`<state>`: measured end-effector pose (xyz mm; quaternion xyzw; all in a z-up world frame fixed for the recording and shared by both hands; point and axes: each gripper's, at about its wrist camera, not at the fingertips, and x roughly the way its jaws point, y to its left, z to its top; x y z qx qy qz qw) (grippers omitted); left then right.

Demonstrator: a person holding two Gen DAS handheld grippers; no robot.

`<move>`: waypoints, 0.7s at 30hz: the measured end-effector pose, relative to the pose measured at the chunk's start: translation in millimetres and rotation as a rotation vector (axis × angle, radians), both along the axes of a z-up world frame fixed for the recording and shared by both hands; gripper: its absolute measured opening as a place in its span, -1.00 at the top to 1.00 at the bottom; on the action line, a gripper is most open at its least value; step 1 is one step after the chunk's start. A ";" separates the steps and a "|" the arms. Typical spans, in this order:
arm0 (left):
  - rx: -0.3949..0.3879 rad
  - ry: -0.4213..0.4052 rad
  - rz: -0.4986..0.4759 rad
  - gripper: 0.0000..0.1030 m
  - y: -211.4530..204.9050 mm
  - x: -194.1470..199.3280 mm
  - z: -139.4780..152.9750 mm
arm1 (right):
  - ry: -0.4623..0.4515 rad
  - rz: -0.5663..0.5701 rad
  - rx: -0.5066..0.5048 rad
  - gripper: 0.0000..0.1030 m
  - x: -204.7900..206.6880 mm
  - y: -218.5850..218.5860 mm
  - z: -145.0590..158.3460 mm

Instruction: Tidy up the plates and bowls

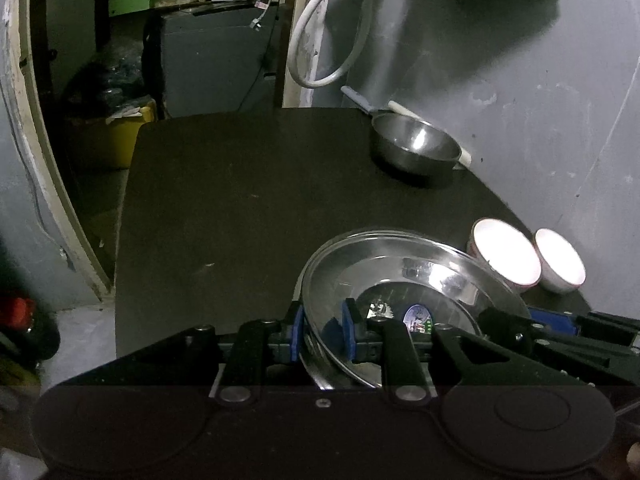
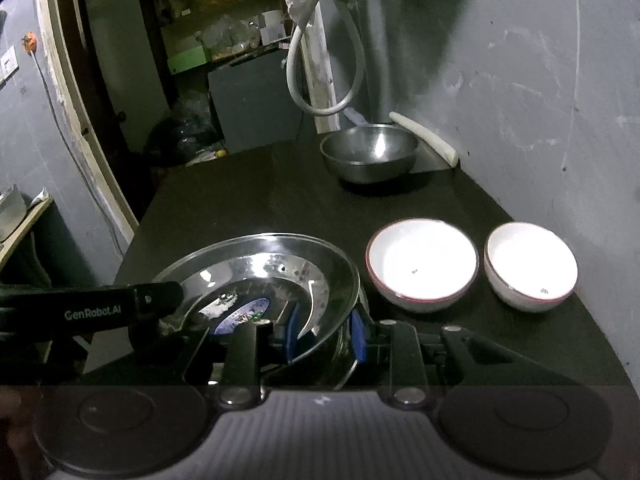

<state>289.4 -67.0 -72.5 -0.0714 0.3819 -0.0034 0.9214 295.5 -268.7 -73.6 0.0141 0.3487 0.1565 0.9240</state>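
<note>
Steel plate (image 1: 404,276), rim tilted above the table (image 1: 240,208), clamped by left tongs (image 1: 323,334) and right tongs (image 2: 324,334).

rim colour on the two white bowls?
Thin dark red line around the rim of each white bowl; clearest in the right wrist view.
</note>
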 end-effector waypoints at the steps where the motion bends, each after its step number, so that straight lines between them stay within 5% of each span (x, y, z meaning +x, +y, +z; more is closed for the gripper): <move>1: 0.006 0.001 0.001 0.56 -0.5 0.1 -1.0 | 0.006 0.001 0.002 0.41 0.6 -0.8 -1.0; 21: 0.081 0.005 -0.013 0.50 -7.6 -2.4 -7.1 | -0.002 0.042 -0.057 0.36 -0.1 9.2 -6.2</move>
